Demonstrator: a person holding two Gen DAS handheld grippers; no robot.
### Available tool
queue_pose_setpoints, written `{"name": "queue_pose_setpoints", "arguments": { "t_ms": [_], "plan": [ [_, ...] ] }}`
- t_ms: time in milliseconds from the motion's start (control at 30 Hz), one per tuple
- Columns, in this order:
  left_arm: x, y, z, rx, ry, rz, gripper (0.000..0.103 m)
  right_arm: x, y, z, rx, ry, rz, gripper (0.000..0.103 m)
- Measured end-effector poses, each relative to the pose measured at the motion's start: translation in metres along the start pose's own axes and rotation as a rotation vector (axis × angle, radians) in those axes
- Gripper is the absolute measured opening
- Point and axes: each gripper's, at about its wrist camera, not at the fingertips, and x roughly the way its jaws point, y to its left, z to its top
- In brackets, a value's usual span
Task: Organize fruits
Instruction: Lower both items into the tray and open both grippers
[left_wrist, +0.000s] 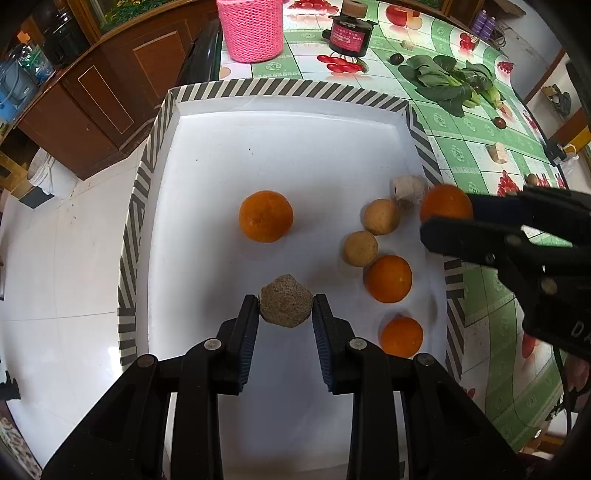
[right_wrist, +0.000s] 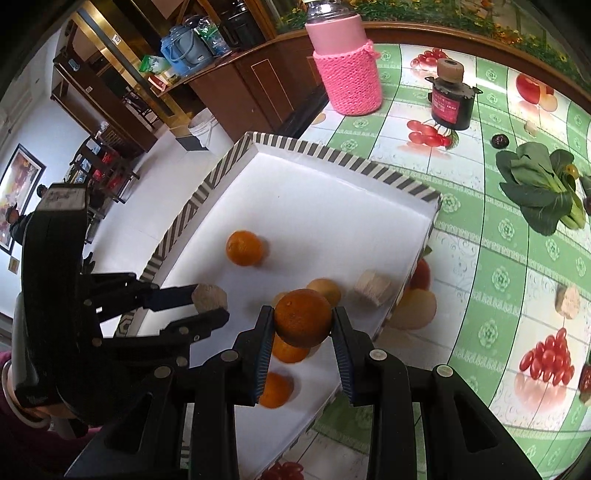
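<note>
Over the white tray (left_wrist: 288, 147) with the striped rim, both grippers were loaded. The left gripper (left_wrist: 286, 306) had its fingers clamped on a rough grey-brown lump (left_wrist: 286, 301), pads pressing on either side, held above the tray floor near the front. The right gripper (right_wrist: 303, 323) squeezed an orange (right_wrist: 303, 323) between its fingers, right over the tray's near right edge. Down on the tray sat one orange alone (left_wrist: 266, 216) towards the middle, two more oranges (left_wrist: 388, 278) (left_wrist: 402, 336) along the right side, two tan round fruits (left_wrist: 381, 216) (left_wrist: 360, 248) touching each other, and a pale chunk (left_wrist: 408, 190) against the right wall. Out on the green tablecloth (right_wrist: 480, 258) lay leafy greens (right_wrist: 539, 188), well apart from the tray, with a pink knitted flask (right_wrist: 347, 70) behind.
</note>
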Motion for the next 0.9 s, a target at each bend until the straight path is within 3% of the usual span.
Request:
{"name": "queue_pose_setpoints", "arguments": {
  "t_ms": [467,900],
  "plan": [
    [0.007,-0.002,0.005,-0.002,0.013,0.009,0.027,0.027,0.000,0.038,-0.038,0.010,-0.009,0.031],
    [0.015,-0.003,0.010,0.007,0.034,0.020,0.027,0.051,-0.009,0.048,-0.028,0.047,-0.015,0.032]
  ]
}}
